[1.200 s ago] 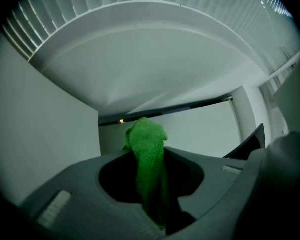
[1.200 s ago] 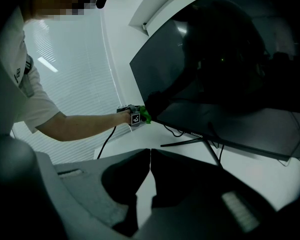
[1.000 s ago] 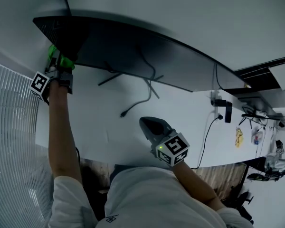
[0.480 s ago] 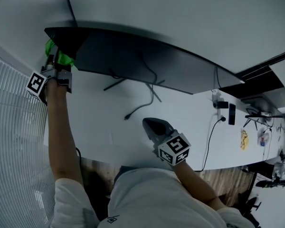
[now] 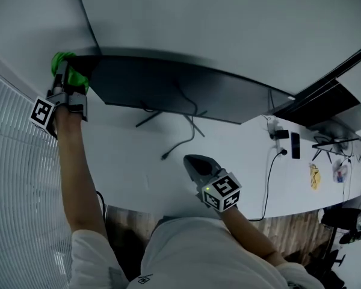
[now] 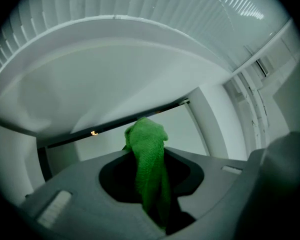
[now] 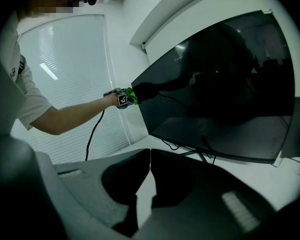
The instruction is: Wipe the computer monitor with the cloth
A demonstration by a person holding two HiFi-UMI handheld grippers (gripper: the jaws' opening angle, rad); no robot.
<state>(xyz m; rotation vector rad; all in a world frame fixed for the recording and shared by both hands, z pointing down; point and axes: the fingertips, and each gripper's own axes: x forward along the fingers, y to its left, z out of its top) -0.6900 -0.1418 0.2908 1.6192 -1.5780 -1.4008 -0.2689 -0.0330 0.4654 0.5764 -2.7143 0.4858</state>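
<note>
A wide curved black monitor point(image 5: 186, 86) stands on the white desk point(image 5: 126, 155); the right gripper view shows its dark screen point(image 7: 225, 79). My left gripper point(image 5: 65, 77) is shut on a green cloth point(image 5: 69, 71) and holds it at the monitor's upper left corner. In the left gripper view the cloth point(image 6: 149, 164) sticks up between the jaws. Over the desk's near part, my right gripper point(image 5: 195, 164) is shut with nothing in it, its tips point(image 7: 150, 156) meeting. From the right gripper view, the left gripper point(image 7: 127, 98) and cloth point(image 7: 132, 94) rest at the screen's left edge.
Monitor stand legs point(image 5: 168, 118) and a loose black cable point(image 5: 180, 140) lie on the desk below the screen. A power strip and small items point(image 5: 286, 138) sit at the desk's right end. White blinds point(image 5: 18, 185) run along the left.
My left gripper has moved up with the green cloth along the monitor's left edge to its top corner. The right gripper has stayed about where it was.
</note>
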